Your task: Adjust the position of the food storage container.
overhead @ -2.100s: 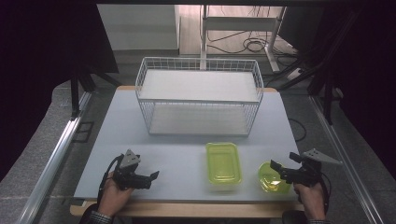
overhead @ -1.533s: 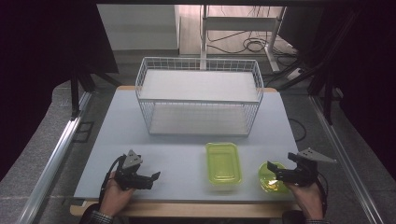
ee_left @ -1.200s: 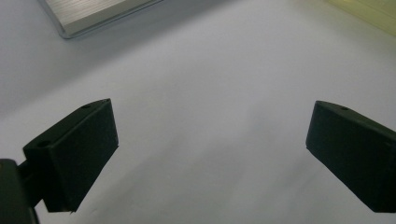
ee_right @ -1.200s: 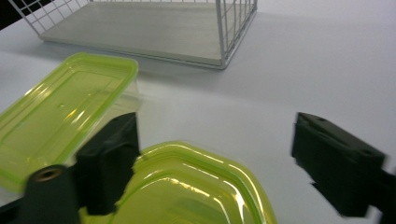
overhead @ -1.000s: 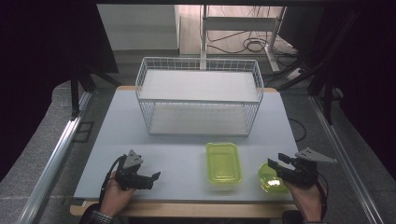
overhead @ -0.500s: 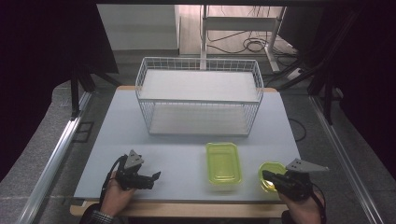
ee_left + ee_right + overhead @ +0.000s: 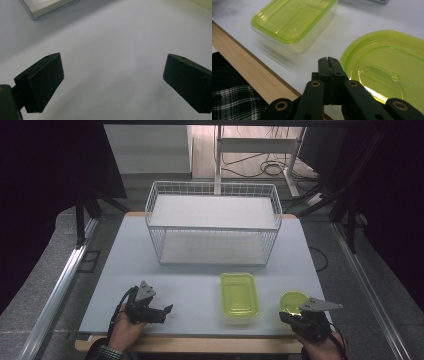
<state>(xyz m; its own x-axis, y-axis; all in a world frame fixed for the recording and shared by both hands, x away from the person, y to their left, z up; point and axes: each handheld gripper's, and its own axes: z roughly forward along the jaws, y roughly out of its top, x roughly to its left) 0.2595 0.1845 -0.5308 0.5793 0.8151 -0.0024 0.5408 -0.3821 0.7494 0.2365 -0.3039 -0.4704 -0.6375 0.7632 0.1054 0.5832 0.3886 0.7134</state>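
The right claw (image 7: 290,318) is being held low at the near right edge of the table (image 7: 200,285), just at the near-left rim of the round lid (image 7: 293,301). In the right gripper view its jaws are being pressed flat together with nothing between them, their tips (image 7: 328,61) lying just beside the lid (image 7: 387,72) rim; whether rim and tips are touching cannot be told. Compared with two seconds ago, the right claw is being carried lower and nearer to the person: then it was being held with its jaws spread over the lid, and half a second ago it was already being dropped toward the table edge. The lid itself is being left where it was, flat on the table, right of the tub (image 7: 239,294) and a little apart from it.

The tub (image 7: 292,20) is being shown in the right gripper view as a yellow-green rectangular container standing upright on the table, beyond and left of the jaws. Its place is unchanged from the earlier frames.

The left claw (image 7: 167,310) is being held at the near left of the table, with its jaws spread wide over bare table in the left gripper view (image 7: 112,82) and nothing between them. It is being kept almost where it was earlier, shifted only slightly.

The wire basket (image 7: 212,227) is being left standing at the far middle of the table, well apart from both claws.
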